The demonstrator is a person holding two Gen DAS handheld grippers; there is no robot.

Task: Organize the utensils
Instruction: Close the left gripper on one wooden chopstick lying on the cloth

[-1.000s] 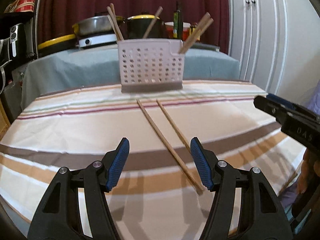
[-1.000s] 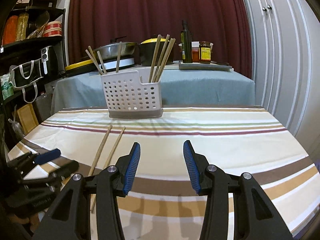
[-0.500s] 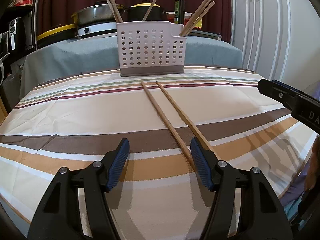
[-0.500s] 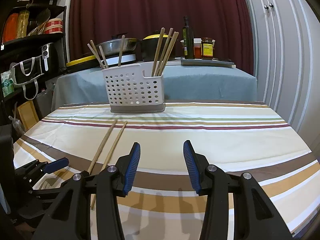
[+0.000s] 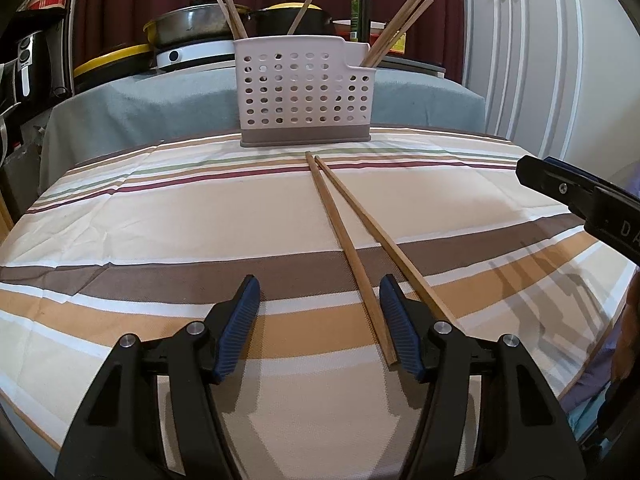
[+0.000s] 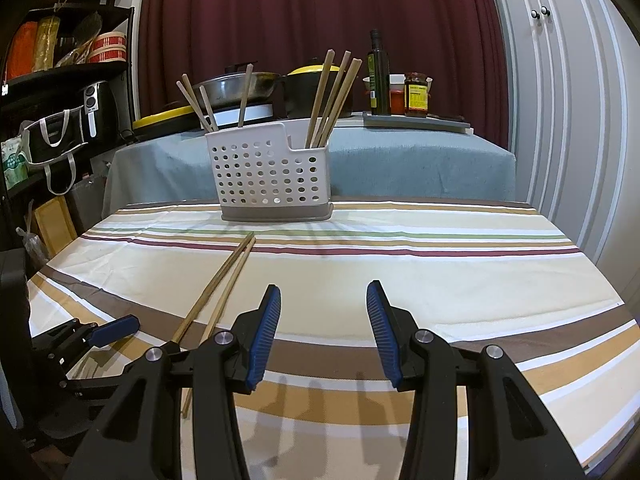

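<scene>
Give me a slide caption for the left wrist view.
Open left gripper nears two chopsticks before the utensil caddy.

Black clamp-style left tool (image 5: 320, 320) and right tool (image 6: 324, 328), ribbed blue pads (image 5: 240, 324), silver rivets.

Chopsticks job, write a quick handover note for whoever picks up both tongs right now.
Left tongs: open, empty, low over the striped tablecloth, with the near end of one loose chopstick just inside the right pad.
Right tongs: open, empty, holding nothing, off to the right of the loose pair.
Two loose chopsticks lie on the cloth, far tips almost meeting in front of the white caddy.
Done: several chopsticks already stand in the caddy, in both the tall section and the lower right one.
Left: pick up the two loose ones and stand them in the caddy.
</scene>
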